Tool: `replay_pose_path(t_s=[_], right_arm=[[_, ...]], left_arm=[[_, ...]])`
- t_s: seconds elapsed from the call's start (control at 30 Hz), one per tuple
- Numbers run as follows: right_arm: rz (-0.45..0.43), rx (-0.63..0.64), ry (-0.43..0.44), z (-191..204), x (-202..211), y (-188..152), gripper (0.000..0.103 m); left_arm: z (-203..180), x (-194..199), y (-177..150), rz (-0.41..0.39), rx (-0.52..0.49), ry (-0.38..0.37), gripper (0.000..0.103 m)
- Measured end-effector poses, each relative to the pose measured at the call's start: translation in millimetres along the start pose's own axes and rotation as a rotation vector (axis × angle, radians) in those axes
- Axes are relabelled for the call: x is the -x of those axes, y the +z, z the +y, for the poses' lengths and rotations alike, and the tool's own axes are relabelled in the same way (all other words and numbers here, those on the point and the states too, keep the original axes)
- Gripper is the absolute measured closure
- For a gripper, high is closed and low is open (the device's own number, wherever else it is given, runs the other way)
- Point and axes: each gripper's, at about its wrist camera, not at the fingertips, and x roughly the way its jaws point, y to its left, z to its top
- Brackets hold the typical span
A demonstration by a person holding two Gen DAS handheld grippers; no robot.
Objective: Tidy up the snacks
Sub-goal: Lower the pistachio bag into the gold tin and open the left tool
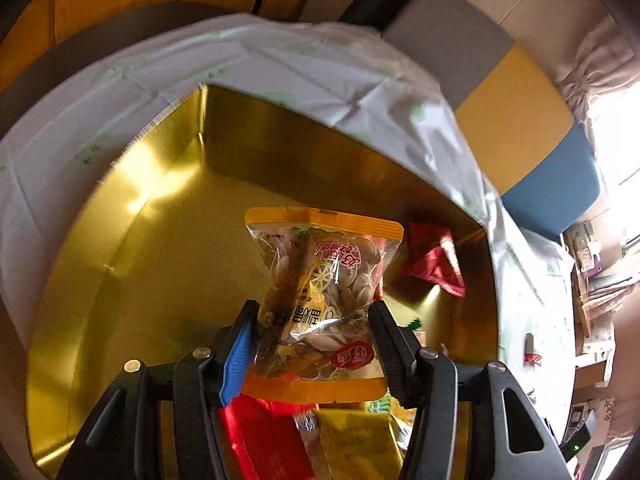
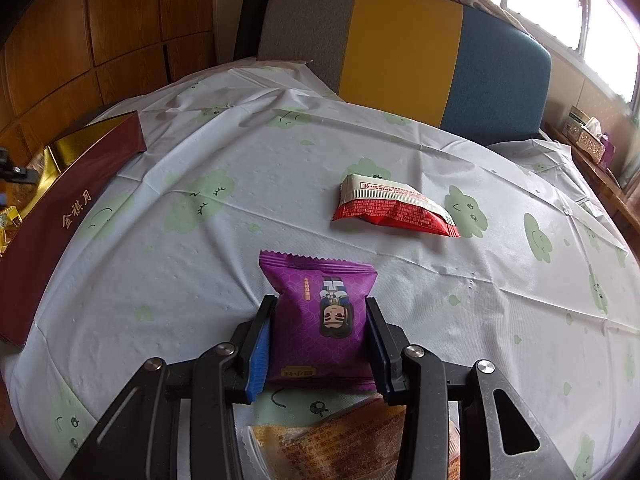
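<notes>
In the left wrist view, my left gripper (image 1: 314,312) is shut on a clear and orange packet of seeds (image 1: 324,280), held above the inside of a gold box (image 1: 132,264). A red packet (image 1: 434,260) lies in the box's far right corner. A red packet (image 1: 264,440) and a yellow packet (image 1: 356,444) lie below the gripper. In the right wrist view, my right gripper (image 2: 320,308) is shut on a purple snack packet (image 2: 324,316) at the tablecloth. A red and white packet (image 2: 392,206) lies further out. The box (image 2: 60,208) shows at the left with a dark red side.
An orange packet (image 2: 352,440) lies under my right gripper near the front table edge. A white tablecloth with green cloud prints (image 2: 240,160) covers the table. A grey, yellow and blue chair back (image 2: 404,56) stands behind the table. A side shelf with small items (image 2: 588,140) is at the right.
</notes>
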Motion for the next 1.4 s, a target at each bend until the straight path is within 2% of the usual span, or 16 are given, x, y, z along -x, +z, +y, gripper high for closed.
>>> replay_pose_path(t_s=[0.1,0.23,0.5,0.57,0.63,0.8,1.07,1.4], right_arm=[[0.000,0.000,0.000,0.0,-0.1,0.0,0.060],[0.000,-0.001,0.001,0.0,0.0,0.3,0.060],[0.000,0.000,0.000,0.1,-0.3,0.8,0.060],[0.000,0.000,0.000,-0.3,-0.2,1.0,0.060],[0.000,0.001,-0.001,-0.4,-0.2,1.0,0.060],[-0.002,0.004,-0.005,-0.7,-0.3,1.3,0.060],[-0.003,0.007,-0.012,0.2,-0.8,1.0,0.060],[-0.002,0.009,-0.015,-0.3,-2.0,1.6,0.061]], left_arm=[[2.4,-6.3,0.8,0.020,0.013,0.007,0.046],[3.7,5.0,2.2,-0.026,-0.002,-0.003,0.043],[3.9,22.4,-3.3,-0.068,-0.013,0.018,0.043],[4.7,31.3,-8.4,-0.101,-0.029,0.053,0.047],[5.1,38.1,-14.6,-0.126,-0.058,0.086,0.054],[8.0,35.0,-28.2,-0.117,-0.102,0.129,0.066],[7.3,17.0,-32.6,-0.091,-0.107,0.162,0.068],[-0.4,48.2,-46.0,-0.206,-0.156,0.214,0.068]])
